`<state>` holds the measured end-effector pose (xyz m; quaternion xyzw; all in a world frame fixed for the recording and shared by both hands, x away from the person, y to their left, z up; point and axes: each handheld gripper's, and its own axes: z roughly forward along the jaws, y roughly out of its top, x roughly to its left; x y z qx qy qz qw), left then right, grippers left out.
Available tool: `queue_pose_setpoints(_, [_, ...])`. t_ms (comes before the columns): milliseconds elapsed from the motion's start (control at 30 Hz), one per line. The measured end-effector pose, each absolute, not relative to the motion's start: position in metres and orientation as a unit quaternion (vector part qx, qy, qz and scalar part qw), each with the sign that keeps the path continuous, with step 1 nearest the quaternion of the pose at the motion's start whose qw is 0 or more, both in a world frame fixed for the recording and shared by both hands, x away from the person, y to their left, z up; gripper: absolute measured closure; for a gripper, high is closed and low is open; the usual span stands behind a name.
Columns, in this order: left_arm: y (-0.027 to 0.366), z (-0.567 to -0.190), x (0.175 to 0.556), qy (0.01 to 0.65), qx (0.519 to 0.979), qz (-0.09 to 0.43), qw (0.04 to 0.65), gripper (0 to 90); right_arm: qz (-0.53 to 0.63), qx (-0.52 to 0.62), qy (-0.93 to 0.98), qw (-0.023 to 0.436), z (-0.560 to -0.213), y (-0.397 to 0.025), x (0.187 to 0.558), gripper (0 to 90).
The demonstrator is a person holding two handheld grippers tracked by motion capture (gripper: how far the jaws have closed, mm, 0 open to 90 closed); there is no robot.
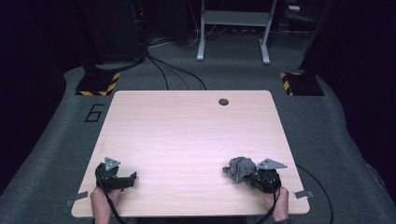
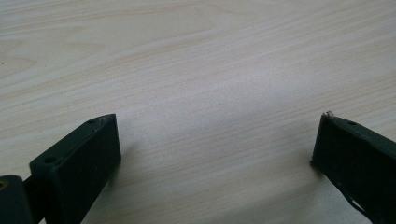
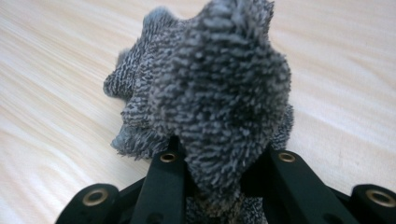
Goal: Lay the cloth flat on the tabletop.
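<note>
A crumpled grey fuzzy cloth point(image 1: 239, 168) rests at the table's front right, pinched in my right gripper point(image 1: 252, 177). In the right gripper view the cloth point(image 3: 219, 88) bulges up between the two black jaws, which are shut on its lower fold, and my right gripper point(image 3: 224, 163) holds it close over the wood. My left gripper point(image 1: 133, 178) lies at the front left, held by a hand. Its jaws stand wide apart in the left gripper view, the left gripper point(image 2: 215, 140) having only bare tabletop between them.
The light wooden table point(image 1: 187, 135) has a round cable hole point(image 1: 223, 101) near its far edge. Beyond it are grey carpet, floor cables point(image 1: 173, 70), a grey frame stand point(image 1: 233, 28) and two hazard-striped bases point(image 1: 98, 84).
</note>
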<state>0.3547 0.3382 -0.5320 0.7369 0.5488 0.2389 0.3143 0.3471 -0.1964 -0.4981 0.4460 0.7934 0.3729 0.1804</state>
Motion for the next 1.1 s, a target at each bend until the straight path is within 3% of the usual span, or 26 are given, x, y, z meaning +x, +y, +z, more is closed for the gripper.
queue_pose_setpoints(767, [0.338, -0.532, 0.354, 0.549, 0.736, 0.240, 0.314, 1.0, 0.437, 0.367, 0.791, 0.218, -0.417, -0.149, 0.360, 75.8])
queue_pose_setpoints(1100, [0.338, -0.532, 0.354, 0.549, 0.736, 0.239, 0.314, 1.0, 0.458, 0.349, 0.794, 0.195, -0.411, -0.119, 0.382, 75.7])
